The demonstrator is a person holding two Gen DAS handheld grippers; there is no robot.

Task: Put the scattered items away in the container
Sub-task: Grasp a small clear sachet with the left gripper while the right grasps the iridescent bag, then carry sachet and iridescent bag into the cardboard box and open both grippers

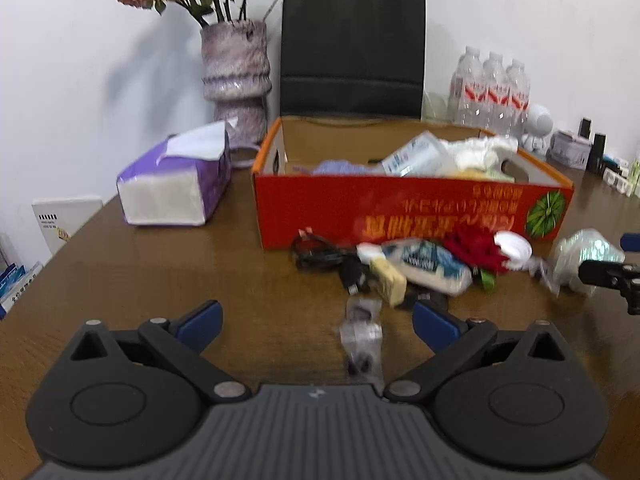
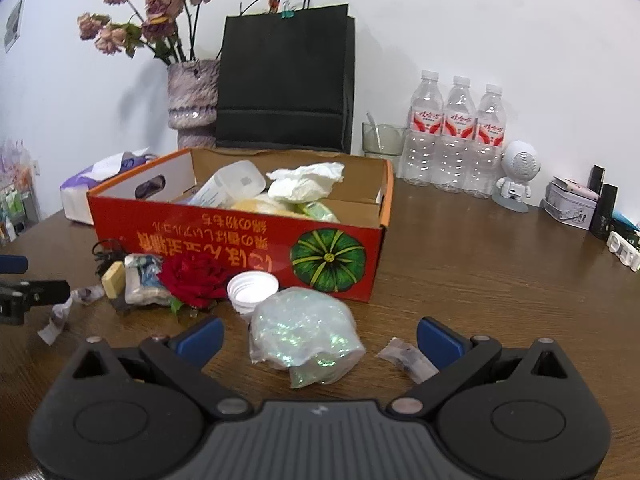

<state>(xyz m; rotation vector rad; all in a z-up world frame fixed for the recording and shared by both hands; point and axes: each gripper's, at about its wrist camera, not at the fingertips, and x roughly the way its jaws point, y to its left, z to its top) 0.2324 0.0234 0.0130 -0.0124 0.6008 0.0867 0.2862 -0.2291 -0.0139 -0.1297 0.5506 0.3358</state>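
Observation:
A red cardboard box (image 1: 412, 210) (image 2: 240, 236) stands mid-table and holds a white packet and crumpled tissue. In front of it lie a black cable (image 1: 316, 250), a yellow block (image 1: 387, 276), a blue-white packet (image 1: 428, 266), a red rose (image 2: 194, 276), a white cap (image 2: 253, 288) and a glittery bag (image 2: 304, 340). A small clear bag (image 1: 362, 334) lies between the fingers of my open left gripper (image 1: 316, 320). My right gripper (image 2: 320, 334) is open around the glittery bag, and a small wrapper (image 2: 406, 356) lies by its right finger.
A purple tissue pack (image 1: 176, 182) sits left of the box. Behind the box stand a vase of dried flowers (image 1: 236, 76) and a black paper bag (image 2: 286, 88). Water bottles (image 2: 456, 136), a glass (image 2: 382, 140), a white figurine (image 2: 518, 176) and a tin (image 2: 570, 202) line the back right.

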